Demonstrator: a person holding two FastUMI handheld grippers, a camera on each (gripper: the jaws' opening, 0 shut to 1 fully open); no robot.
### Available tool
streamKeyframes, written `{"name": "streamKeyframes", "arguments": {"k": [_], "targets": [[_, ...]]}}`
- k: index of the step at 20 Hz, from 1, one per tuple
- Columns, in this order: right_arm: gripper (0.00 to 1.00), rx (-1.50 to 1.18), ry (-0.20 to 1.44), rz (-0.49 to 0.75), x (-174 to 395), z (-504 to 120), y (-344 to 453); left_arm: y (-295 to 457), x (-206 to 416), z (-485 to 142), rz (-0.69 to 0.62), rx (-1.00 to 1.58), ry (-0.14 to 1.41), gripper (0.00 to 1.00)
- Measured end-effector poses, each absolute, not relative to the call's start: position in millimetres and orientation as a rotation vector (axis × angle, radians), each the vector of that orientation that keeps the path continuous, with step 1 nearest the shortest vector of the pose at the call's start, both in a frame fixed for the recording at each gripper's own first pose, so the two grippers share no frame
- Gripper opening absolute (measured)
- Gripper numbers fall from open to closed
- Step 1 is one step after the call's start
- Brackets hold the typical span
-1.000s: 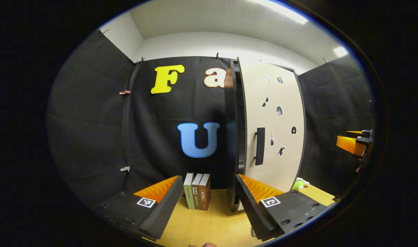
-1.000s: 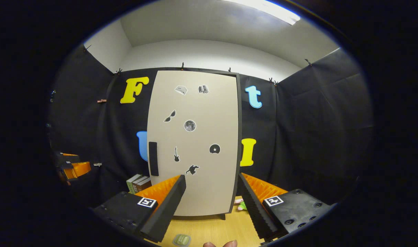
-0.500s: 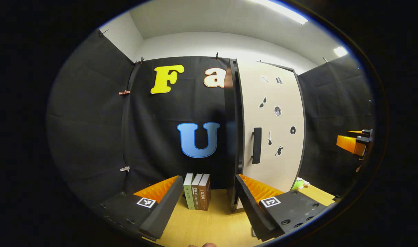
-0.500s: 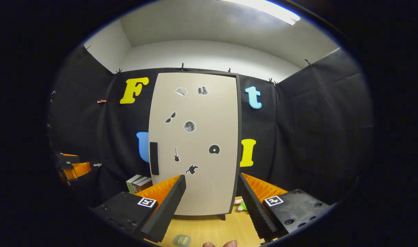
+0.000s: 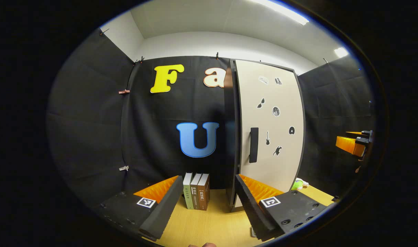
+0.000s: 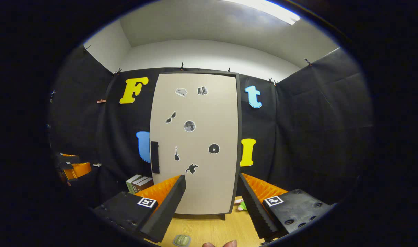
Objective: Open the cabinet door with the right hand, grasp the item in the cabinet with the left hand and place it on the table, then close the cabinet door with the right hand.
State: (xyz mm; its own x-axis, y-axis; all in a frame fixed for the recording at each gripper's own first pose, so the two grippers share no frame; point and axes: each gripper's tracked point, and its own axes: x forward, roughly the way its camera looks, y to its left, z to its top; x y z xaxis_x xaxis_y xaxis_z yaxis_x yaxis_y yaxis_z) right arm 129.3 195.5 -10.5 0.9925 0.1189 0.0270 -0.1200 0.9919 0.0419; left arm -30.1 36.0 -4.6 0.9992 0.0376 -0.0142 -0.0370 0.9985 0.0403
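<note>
Booth interior, black cloth walls, light wooden table (image 5: 209, 223).

Landmark: cabinet (image 6: 195, 144), standing upright on the table against the back cloth.

Cabinet door (image 5: 269, 127): pale panel with small stickers, lying flush with the cabinet front or very nearly so in both views. Dark bar handle (image 6: 154, 157) on the door's left edge.

Books (image 5: 196, 191): three, upright, on the table just left of the cabinet.

Small green object (image 5: 297, 184): on the table at the cabinet's right foot. Whether this is the task's item cannot be told; the cabinet's inside is hidden behind the door.

Right gripper (image 6: 210, 199): in front of the cabinet, apart from it, jaws spread wide, holding and touching nothing.

Left gripper (image 5: 207, 200): left of the cabinet front, facing its side, jaws spread wide, nothing held.

Step in hand, by judgement: either the opening has not begun or the closing is done; the frames do not settle which. If opening, the right gripper must travel to the handle and close on it.
</note>
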Motion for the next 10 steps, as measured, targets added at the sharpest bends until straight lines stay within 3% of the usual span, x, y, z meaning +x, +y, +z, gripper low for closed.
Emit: {"name": "streamKeyframes", "arguments": {"k": [10], "targets": [[0.98,0.048,-0.025,0.117,129.1,-10.6,193.6,32.7,-29.3,-5.6,0.031,0.039,0.018,0.95]]}}
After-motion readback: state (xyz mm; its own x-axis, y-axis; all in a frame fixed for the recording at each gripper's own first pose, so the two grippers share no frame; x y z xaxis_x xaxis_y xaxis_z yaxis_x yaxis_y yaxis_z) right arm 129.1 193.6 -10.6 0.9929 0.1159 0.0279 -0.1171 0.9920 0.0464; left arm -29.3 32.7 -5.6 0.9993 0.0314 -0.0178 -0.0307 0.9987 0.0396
